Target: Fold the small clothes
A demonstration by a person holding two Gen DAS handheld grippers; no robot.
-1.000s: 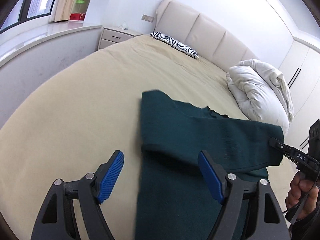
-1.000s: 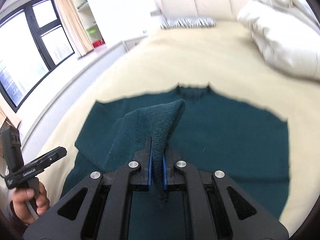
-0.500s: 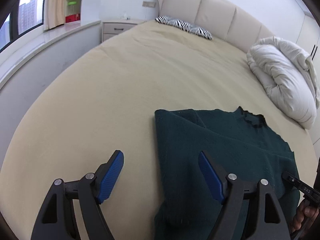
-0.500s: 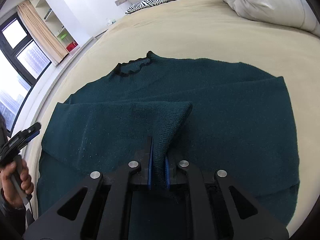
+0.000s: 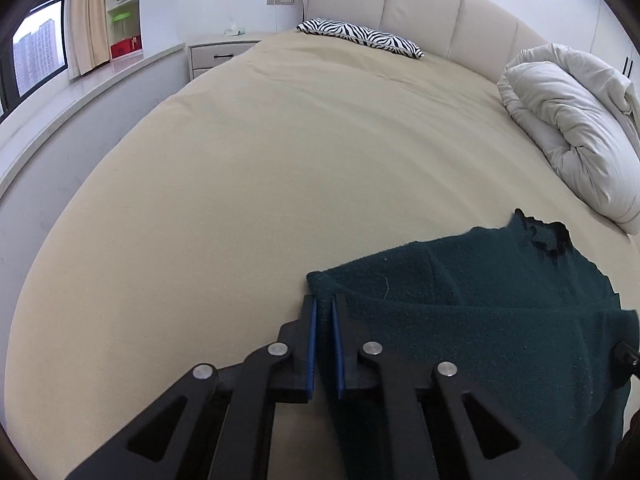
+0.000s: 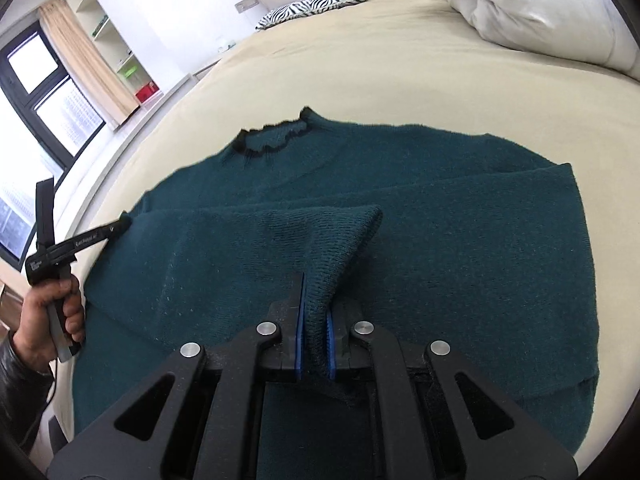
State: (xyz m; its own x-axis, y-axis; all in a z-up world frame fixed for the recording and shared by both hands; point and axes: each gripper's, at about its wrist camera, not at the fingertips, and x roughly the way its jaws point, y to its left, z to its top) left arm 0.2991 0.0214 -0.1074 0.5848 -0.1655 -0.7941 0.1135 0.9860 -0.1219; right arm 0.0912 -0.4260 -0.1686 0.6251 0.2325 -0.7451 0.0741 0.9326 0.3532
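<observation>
Left gripper (image 5: 323,305): jaws just closed, from wide apart a second ago, onto the sweater's left edge.
Right gripper (image 6: 315,322): clamped on a raised fold of knit, as before.
Sweater (image 6: 460,240): dark green, spread on the bed, collar pointed toward the headboard.
Bed (image 5: 260,168): covered in a beige sheet.
Room: zebra pillow (image 5: 360,36), white duvet (image 5: 568,120), window (image 6: 44,92).

A dark green knitted sweater (image 6: 440,248) lies spread flat on a beige bed (image 6: 400,80), its black-trimmed neck pointing toward the headboard. One sleeve is folded across the chest, and its cuff end is lifted into a small peak near the sweater's middle.
</observation>
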